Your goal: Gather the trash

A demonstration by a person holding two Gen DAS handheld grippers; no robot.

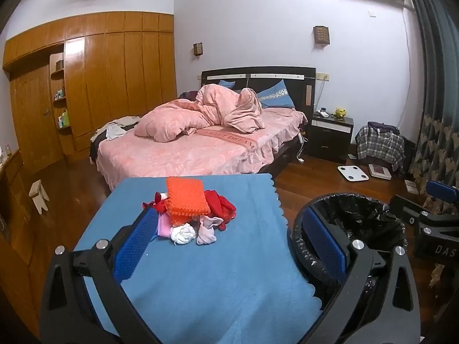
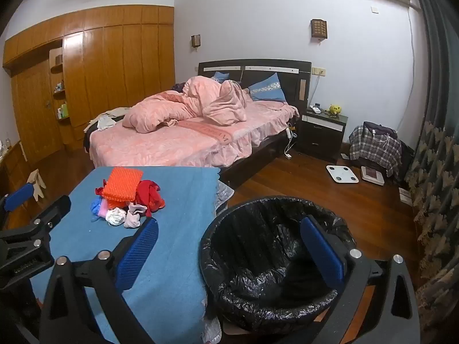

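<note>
Near the centre of the left wrist view, a trash pile (image 1: 190,215) lies on the blue-clothed bench (image 1: 218,272), topped by an orange pad (image 1: 187,199). At lower right stands the black-lined bin (image 1: 352,229), beside the bench. Left gripper (image 1: 229,246) hangs with jaws wide apart, empty. Right gripper (image 2: 229,255) likewise gapes, holding nothing, above the bin's near rim.

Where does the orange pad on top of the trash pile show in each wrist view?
Left wrist: orange pad just left of centre, on the blue cloth.
Right wrist: orange pad centre-left.
Shared landmark: the black-lined bin, to its lower right in both.
</note>
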